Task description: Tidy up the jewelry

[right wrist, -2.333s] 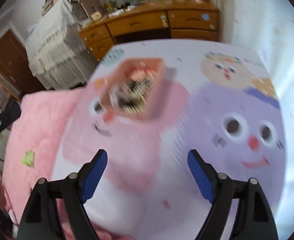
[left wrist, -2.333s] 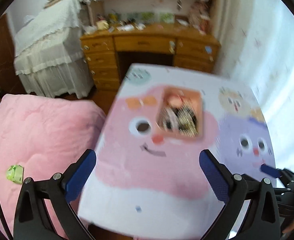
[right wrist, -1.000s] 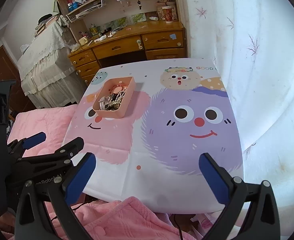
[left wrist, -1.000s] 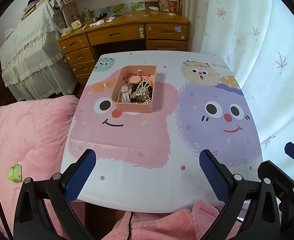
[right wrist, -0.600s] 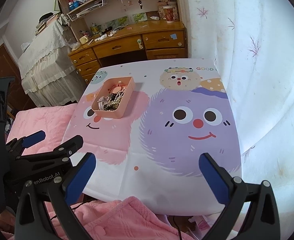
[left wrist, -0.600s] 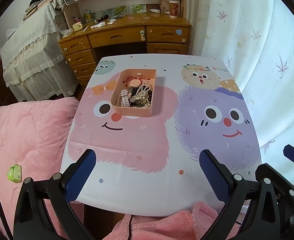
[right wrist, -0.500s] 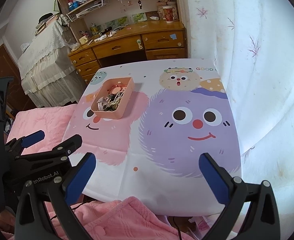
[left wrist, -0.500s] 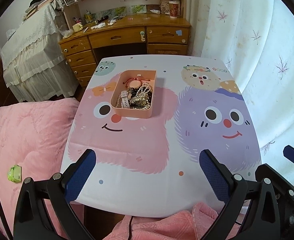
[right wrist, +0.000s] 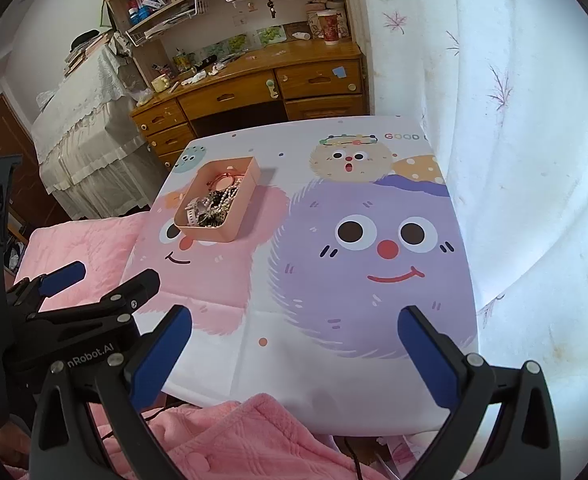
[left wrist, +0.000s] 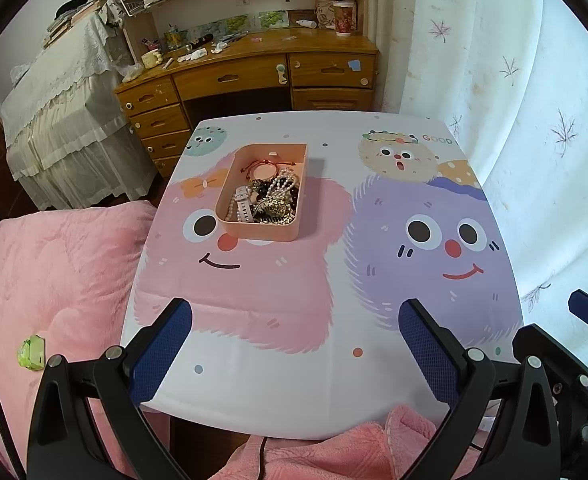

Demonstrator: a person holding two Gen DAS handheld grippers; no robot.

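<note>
A peach rectangular tray (left wrist: 281,236) stands on the far left part of a table with a cartoon cloth (left wrist: 294,300). It holds a heap of jewelry (left wrist: 267,200): a red cord bracelet, pearl strands, a white watch, dark and gold pieces. The tray also shows in the right wrist view (right wrist: 229,228). My left gripper (left wrist: 294,344) is open and empty, held back over the table's near edge. My right gripper (right wrist: 294,344) is open and empty, also near the front edge, to the right of the left one.
A pink quilted bed (left wrist: 53,272) lies left of the table, with a small green packet (left wrist: 31,352) on it. A wooden desk (left wrist: 253,76) with clutter stands behind. White curtains (left wrist: 534,140) hang on the right. Pink cloth (right wrist: 233,440) lies below the table's front edge.
Both grippers have pulled back from close above the tray to the table's near edge, then held almost still. Jaws stay open. The tray has not moved.
</note>
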